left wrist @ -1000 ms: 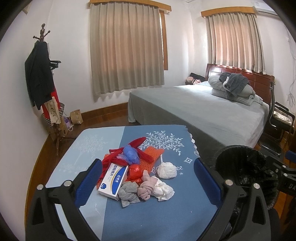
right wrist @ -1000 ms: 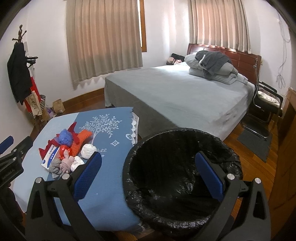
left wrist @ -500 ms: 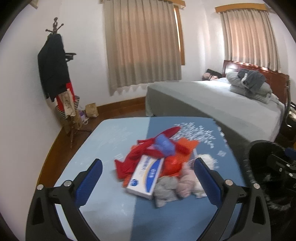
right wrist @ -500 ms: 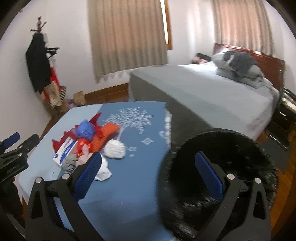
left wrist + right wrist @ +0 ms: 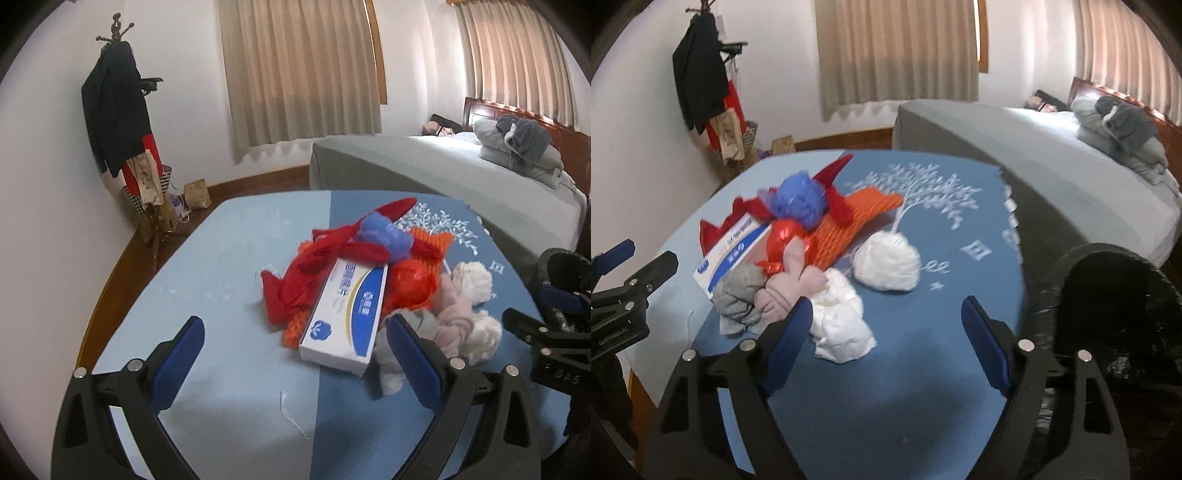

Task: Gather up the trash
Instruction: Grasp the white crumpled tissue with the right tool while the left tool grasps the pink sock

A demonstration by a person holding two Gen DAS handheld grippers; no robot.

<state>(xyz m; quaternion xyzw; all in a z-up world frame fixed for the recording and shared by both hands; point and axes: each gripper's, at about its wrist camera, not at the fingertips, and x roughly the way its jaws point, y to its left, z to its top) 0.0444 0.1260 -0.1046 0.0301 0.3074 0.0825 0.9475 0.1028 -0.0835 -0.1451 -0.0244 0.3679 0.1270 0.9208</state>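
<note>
Trash pile (image 5: 369, 280) nearer, blue table (image 5: 229, 258), bed (image 5: 443, 170)

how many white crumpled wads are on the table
2. One white wad lies apart, right of the pile; the other white wad sits at the pile's near edge, beside the right gripper. More may be buried.

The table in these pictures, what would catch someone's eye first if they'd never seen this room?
Most striking is the bright heap of trash in the middle of the blue tablecloth: red and orange scraps, a blue wad, and a white and blue box lying on its near side. Next is the black-lined bin at the table's right edge. The right gripper hovers near the heap's white wads, jaws closing with nothing between them.
</note>
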